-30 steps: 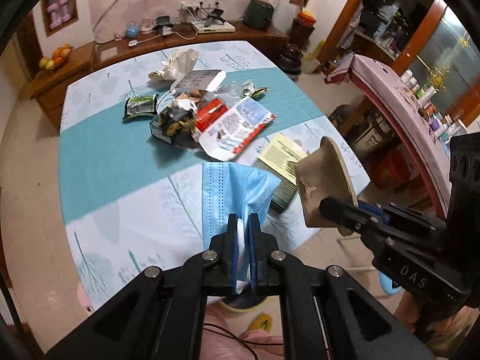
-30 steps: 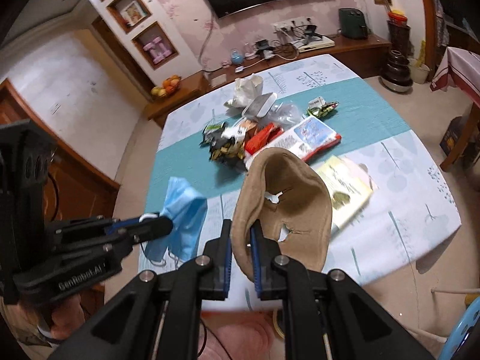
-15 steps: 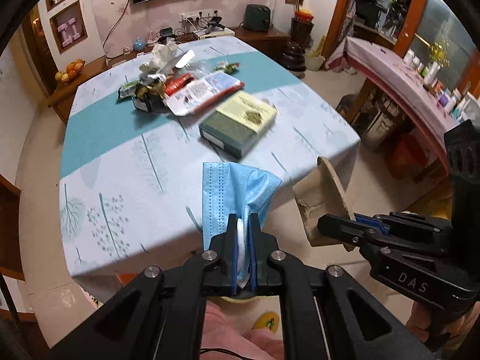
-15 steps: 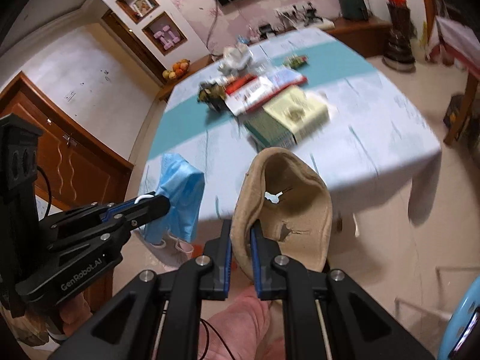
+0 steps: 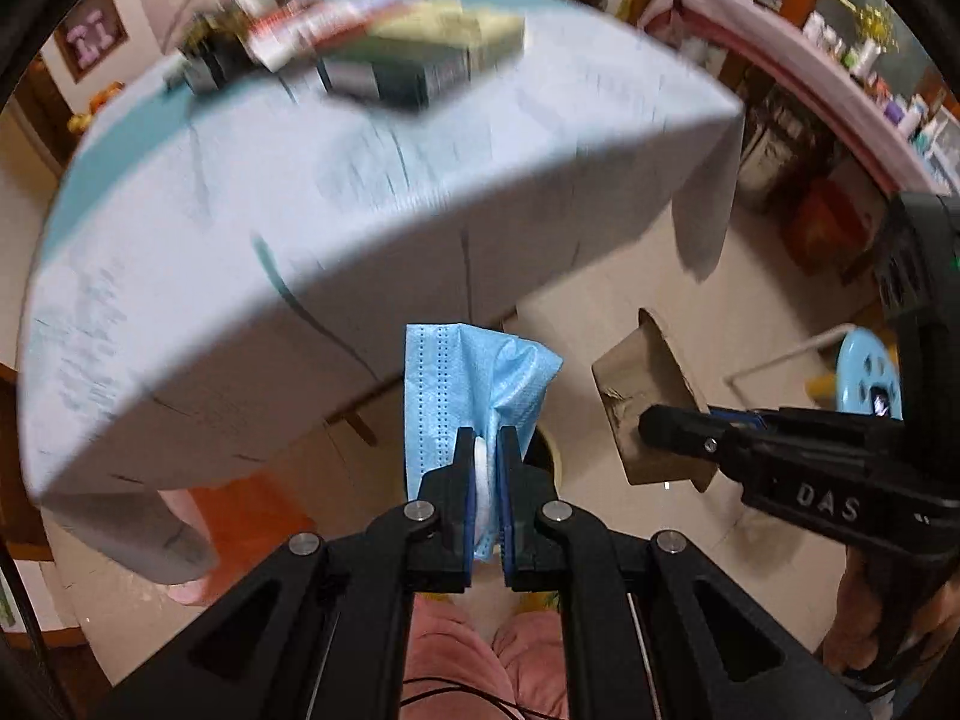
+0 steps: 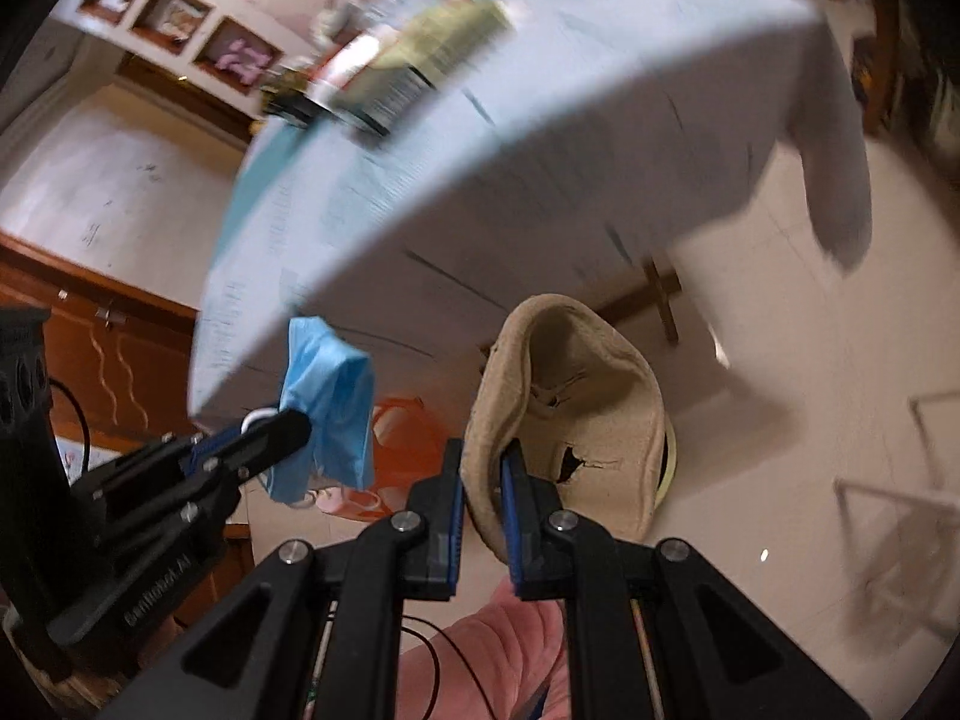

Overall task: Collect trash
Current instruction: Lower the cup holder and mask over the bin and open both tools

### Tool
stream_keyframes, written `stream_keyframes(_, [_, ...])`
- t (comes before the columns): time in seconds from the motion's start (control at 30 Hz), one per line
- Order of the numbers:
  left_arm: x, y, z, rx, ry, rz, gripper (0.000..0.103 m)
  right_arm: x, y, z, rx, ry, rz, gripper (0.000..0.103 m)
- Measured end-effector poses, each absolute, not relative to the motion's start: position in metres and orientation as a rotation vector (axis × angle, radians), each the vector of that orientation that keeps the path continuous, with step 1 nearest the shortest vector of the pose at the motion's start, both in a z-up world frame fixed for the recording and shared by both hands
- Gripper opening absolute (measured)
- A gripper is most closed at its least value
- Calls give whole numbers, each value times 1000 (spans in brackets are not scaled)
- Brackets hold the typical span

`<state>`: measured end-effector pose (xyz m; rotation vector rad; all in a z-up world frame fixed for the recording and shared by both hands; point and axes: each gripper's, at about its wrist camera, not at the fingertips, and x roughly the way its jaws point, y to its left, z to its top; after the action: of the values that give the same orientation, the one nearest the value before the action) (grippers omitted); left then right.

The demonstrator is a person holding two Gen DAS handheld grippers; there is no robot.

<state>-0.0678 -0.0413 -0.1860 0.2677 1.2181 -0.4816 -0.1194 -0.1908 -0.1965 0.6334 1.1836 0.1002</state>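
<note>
Below the near edge of the table (image 5: pixel 372 192), over the tiled floor, both grippers hang nose-down. Left gripper (image 5: pixel 485 450): jaws pinched tight on a crumpled blue face mask (image 5: pixel 474 372). Right gripper (image 6: pixel 483 468): jaws narrowly closed on the rim of a torn brown pulp tray (image 6: pixel 588 408). More litter and a book (image 5: pixel 420 60) lie blurred on the tablecloth.

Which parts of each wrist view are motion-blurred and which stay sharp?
Left wrist: table and its clutter smeared; left gripper and blue mask crisp. Right wrist: table, shelves, floor streaked; right gripper and tan pulp piece sharp. Both show heavy fisheye curvature.
</note>
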Motion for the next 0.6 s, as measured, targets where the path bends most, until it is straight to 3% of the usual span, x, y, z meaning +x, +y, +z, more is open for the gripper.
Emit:
stream_keyframes(0.3, [-53,-45,-335,284,1269,-497,8,-112,-185,-348,705,1299,43,11])
stream_keyframes(0.47, [-42,-40,-394,246,1283,-495,27,-103,-173,-424,671,1354,41,11])
stream_keyframes(0.53, [-38,-38,-414,238,1298,-491,51,-99,-170,-443,653,1362,51,11])
stream_keyframes(0.6, [-32,-33,-429,236,1306,-477,60,-96,-166,-464,638,1368,61,12])
